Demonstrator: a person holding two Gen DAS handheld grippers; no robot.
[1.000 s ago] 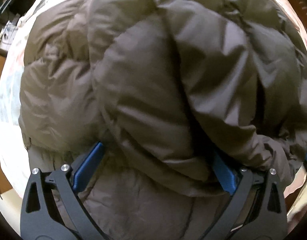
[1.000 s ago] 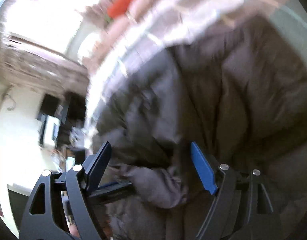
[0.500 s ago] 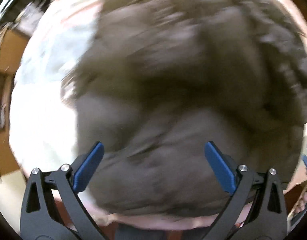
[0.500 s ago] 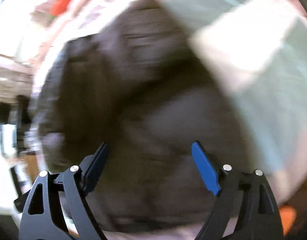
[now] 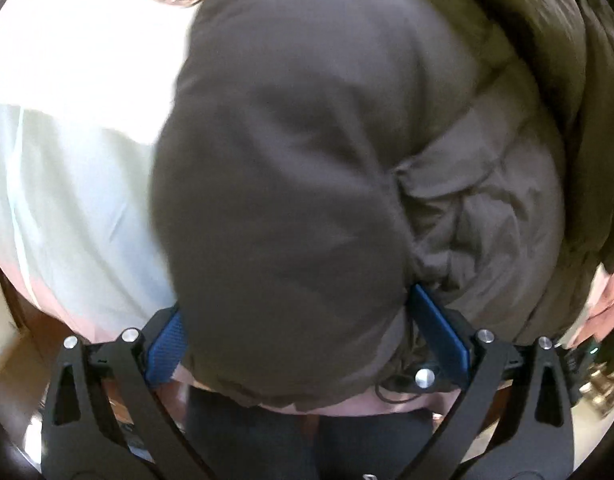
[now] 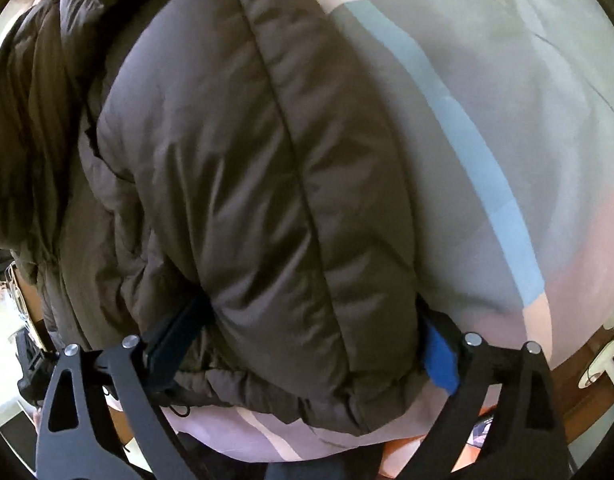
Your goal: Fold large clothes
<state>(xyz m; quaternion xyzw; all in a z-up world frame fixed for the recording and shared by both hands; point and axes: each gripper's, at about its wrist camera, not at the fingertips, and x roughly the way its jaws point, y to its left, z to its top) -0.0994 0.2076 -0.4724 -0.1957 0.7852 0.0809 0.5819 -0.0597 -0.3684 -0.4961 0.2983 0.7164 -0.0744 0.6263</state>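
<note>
Both tongs are spread wide, with a fat roll of the puffy dark brown padded jacket (image 5: 291,184) sitting between their blue-padded fingers.

Left black two-finger gripper (image 5: 303,344): its jaws are far apart. The jacket's rounded fold fills the gap and touches both blue pads, at 7 o'clock and at 5 o'clock in the left wrist view. I cannot tell if the pads are pressing on it or just resting beside it. The jacket's hem lies just past the fingers, at the near edge of the bed. More crumpled brown folds bulge toward 3 o'clock. Farther off, from 9 to 11 o'clock, lies the pale bedsheet (image 5: 67,168), very bright in the light.

Right black two-finger gripper (image 6: 307,344): its jaws are spread wide too. A quilted panel of the jacket (image 6: 243,168), with a long seam down its middle, sits between the fingers and hides part of each pad. The gathered hem is close by at 6 o'clock. Beyond, from 1 to 4 o'clock, is the bedsheet (image 6: 519,128) in grey, blue and pink patches. More of the jacket piles up toward 10 o'clock.
</note>
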